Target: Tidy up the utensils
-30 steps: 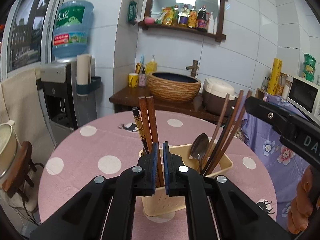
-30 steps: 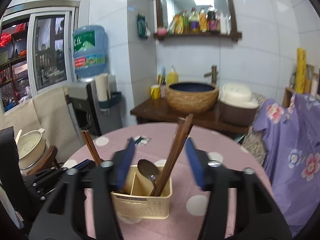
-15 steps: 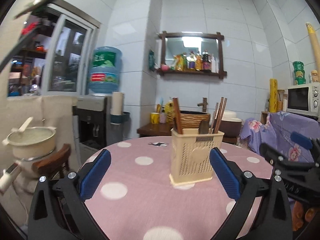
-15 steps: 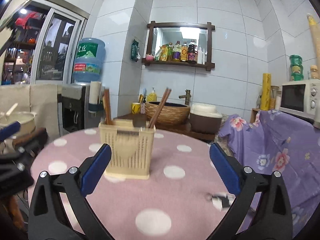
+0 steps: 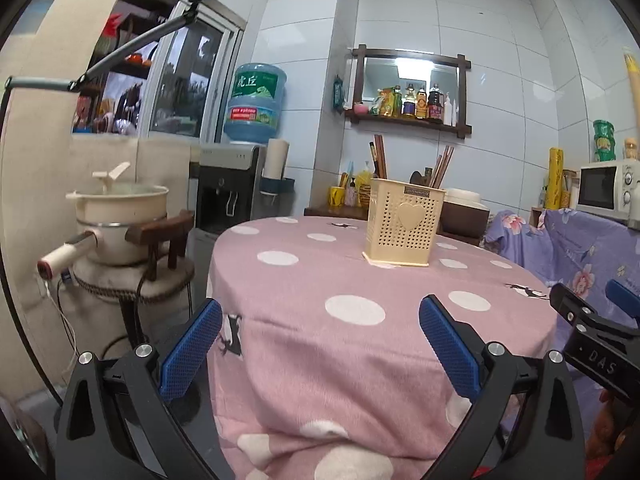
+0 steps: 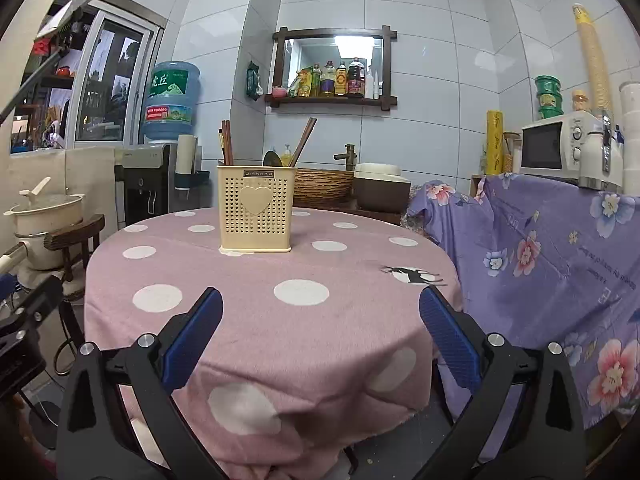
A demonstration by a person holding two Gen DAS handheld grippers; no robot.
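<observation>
Utensil holder (image 6: 256,208) stands upright mid-counter (image 6: 304,320), chopsticks (image 6: 227,142) and spoon (image 6: 273,158) now all inside. Both grippers, left (image 5: 320,344) and right (image 6: 320,340), have backed off past the counter edge, fingers released, empty. Sorting looks finished.

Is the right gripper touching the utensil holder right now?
Apart. The right wrist view shows the right gripper open and empty, with bare tablecloth between it and the utensil holder.

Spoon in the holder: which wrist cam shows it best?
Right wrist: the spoon bowl stands clear above the holder rim, between the chopstick bundles. Left wrist shows only a dark, small tip behind the rim, against background clutter.
</observation>
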